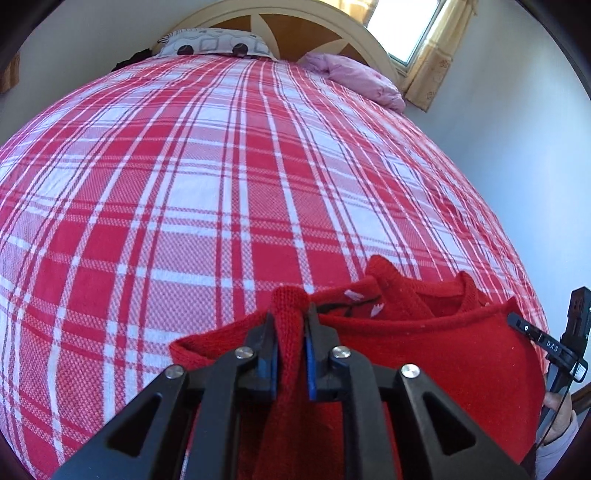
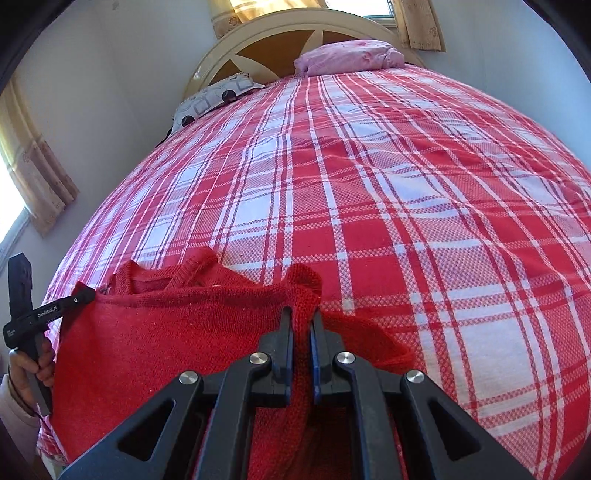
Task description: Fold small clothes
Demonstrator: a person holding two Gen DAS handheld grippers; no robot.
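Left tool (image 1: 290,328): nearly closed, pads pinching a ridge of red sweater (image 1: 443,354). Right tool (image 2: 303,325): nearly closed too, clamped on another bunched edge of the same sweater. Sweater spread between both tools, draped just ahead of and below them over the near end of the bed (image 1: 221,166). Ahead, far off: two pillows (image 1: 210,42) against the headboard (image 2: 280,33). Readable on the left tool's side, seen from the right: "GenRobot.AI"; on the right tool, seen from the left: "DAS". Sweater's lower part hidden under the tools; small white marks inside the neckline too small to read.
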